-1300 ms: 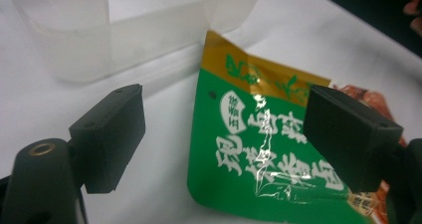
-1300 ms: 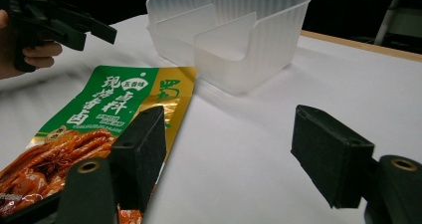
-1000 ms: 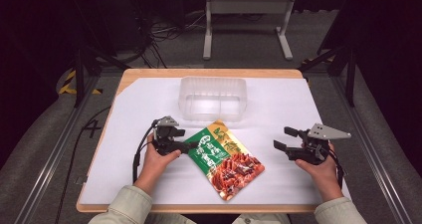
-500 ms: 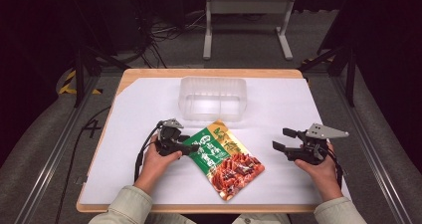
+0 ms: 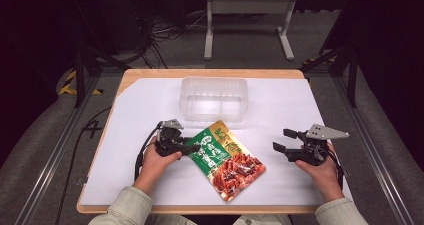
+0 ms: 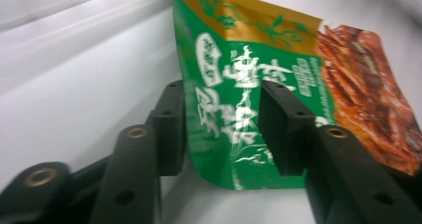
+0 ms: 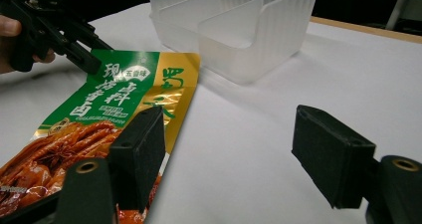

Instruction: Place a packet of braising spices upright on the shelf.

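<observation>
Snack pouch [image 5: 225, 157], green and gold with a photo of reddish food, lies flat and slanted at the centre of the high view, on white paper [image 5: 280, 110] covering the wooden table [image 5: 165, 73]. Its gold top points toward a clear plastic bin [image 5: 214, 99] just above it in the frame, probably its destination. The left gripper [image 5: 194, 149] reaches in from the pouch's left edge; its jaws have just been closing, with the green corner lifted between them, and in the left gripper view a gap remains at one pad [image 6: 278, 129], so the grip looks unfinished. The right gripper [image 5: 282, 141] waits at right, jaws wide and empty, well apart from the pouch. Bare paper around the pouch leaves room to lift it.
</observation>
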Demonstrator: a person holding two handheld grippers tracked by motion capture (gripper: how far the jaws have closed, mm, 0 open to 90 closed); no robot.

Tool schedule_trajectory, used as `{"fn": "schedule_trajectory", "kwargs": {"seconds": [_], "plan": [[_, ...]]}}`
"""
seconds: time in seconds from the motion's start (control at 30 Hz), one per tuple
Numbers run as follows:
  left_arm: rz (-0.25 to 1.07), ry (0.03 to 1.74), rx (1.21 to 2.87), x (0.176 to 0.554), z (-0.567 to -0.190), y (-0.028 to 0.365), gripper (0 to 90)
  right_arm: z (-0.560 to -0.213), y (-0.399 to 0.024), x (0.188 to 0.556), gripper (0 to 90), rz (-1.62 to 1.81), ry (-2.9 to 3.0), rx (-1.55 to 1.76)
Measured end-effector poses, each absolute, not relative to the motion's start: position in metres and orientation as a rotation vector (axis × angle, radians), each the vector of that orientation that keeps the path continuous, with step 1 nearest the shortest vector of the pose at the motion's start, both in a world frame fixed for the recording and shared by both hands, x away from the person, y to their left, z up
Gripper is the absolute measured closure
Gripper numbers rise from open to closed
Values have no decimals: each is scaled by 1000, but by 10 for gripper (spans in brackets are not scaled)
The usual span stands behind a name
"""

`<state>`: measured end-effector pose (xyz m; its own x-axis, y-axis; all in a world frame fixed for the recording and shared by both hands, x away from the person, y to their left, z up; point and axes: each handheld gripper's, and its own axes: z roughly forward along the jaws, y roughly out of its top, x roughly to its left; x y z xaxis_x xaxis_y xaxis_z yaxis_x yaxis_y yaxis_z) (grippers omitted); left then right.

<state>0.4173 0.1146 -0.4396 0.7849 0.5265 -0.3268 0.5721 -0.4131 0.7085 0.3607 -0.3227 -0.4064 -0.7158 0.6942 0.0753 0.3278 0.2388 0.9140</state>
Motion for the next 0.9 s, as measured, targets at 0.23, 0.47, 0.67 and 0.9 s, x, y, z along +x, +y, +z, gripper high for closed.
{"fn": "schedule_trajectory", "kwargs": {"seconds": [0.23,0.47,0.67,0.9], "plan": [[-50,786,2142,417,-446,108,662,-406,-321,360,289,1468,2170,932],[47,707,2244,410,-449,94,897,-407,-319,360,290,1443,2175,923],[21,733,2215,411,-450,96,900,-406,-320,359,293,1442,2172,926],[-16,747,2165,409,-440,102,900,-407,-321,360,297,1443,2170,934]]}}
